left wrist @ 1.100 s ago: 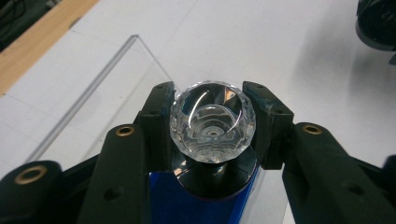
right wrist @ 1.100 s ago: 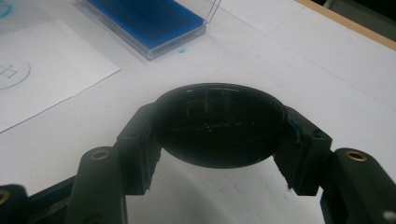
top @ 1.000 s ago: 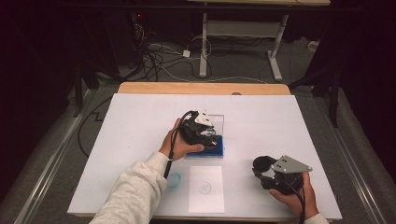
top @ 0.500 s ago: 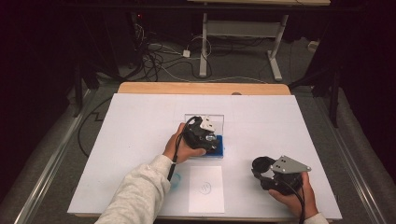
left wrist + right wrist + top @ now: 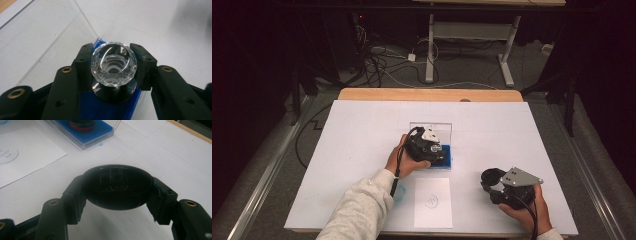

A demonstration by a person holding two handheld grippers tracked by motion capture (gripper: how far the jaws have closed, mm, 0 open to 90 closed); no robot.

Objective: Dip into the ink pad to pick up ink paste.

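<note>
In the high view, the left gripper (image 5: 432, 148) sits over the blue tray (image 5: 447, 161) at the middle of the tabletop (image 5: 362, 130); the right gripper (image 5: 499, 184) holds a black lid (image 5: 492, 176) near the front right edge, beside a paper sheet (image 5: 432, 202).

In the left gripper view, the jaws are nearly closed, pinching a faceted crystal knob (image 5: 113, 64) above the tray (image 5: 95, 107).

In the right gripper view, wider-set jaws clamp the lid (image 5: 117, 186) above the tabletop, the tray (image 5: 87, 132) well beyond.
</note>
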